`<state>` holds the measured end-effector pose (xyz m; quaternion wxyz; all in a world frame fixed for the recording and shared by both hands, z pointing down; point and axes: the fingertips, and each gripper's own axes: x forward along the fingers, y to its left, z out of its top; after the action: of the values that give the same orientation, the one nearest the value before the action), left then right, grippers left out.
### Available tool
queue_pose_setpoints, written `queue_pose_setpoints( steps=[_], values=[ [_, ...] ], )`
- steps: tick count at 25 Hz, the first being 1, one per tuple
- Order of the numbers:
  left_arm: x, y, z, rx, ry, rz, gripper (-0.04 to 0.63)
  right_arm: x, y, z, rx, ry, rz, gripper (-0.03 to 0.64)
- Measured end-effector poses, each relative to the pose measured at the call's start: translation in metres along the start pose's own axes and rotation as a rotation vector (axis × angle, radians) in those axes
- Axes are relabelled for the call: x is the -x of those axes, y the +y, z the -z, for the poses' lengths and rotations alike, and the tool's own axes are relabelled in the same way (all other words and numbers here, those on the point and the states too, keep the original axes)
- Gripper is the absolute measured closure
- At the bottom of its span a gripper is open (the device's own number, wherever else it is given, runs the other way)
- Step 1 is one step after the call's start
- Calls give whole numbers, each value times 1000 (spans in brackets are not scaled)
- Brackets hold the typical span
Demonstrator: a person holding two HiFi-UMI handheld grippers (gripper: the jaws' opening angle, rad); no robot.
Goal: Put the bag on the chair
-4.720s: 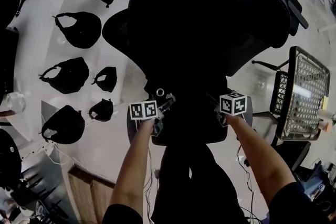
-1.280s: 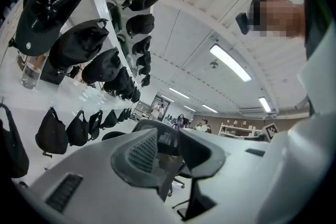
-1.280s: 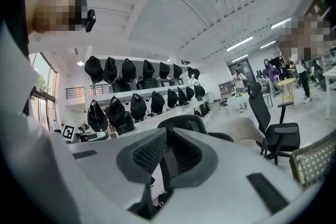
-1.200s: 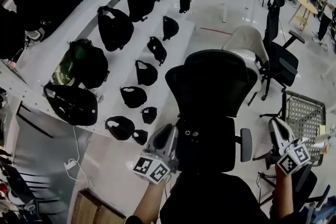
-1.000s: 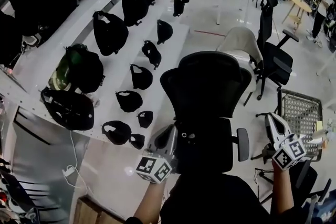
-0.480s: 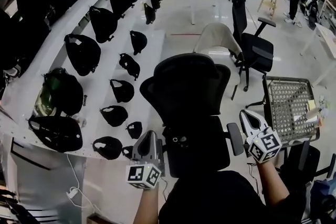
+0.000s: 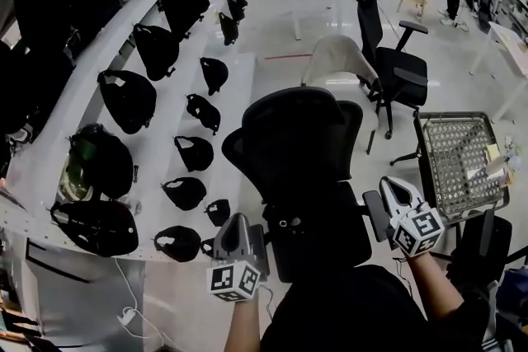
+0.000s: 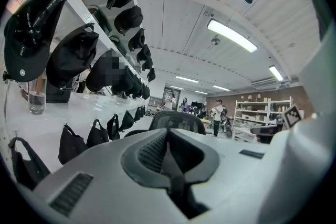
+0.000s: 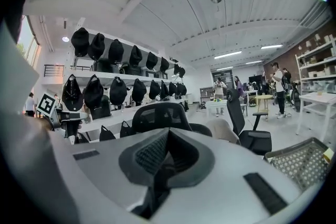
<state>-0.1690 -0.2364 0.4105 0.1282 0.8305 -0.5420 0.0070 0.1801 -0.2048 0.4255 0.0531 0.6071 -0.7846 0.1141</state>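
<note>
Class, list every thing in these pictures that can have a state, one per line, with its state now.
left tongs: shut, empty.
right tongs: shut, empty.
black mesh chair: upright, between both tongs; seat too dark to show a bag.
black bags: resting in rows on the white shelves.
wire basket: upright, right of the chair.
</note>
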Motion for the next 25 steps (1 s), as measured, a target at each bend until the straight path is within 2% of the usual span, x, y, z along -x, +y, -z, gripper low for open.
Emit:
queue_pose_setpoints(
  steps=[4, 9, 15, 22, 25],
  values=[
    [7, 6, -1, 11, 1, 32, 577, -2, 3, 3, 31, 8, 28, 617],
    [11, -6, 16, 27, 22, 57, 577, -10, 13, 7, 71, 23, 8, 617],
    [19, -18, 39, 33, 94, 99, 580, -17, 28, 1, 63, 9, -11, 617],
    [23, -23, 48, 77, 94, 90, 580, -24, 39, 1, 83, 5, -41, 618],
    [24, -29, 52, 71, 99, 98, 580, -25, 44, 7, 88, 18, -60, 618]
  ],
)
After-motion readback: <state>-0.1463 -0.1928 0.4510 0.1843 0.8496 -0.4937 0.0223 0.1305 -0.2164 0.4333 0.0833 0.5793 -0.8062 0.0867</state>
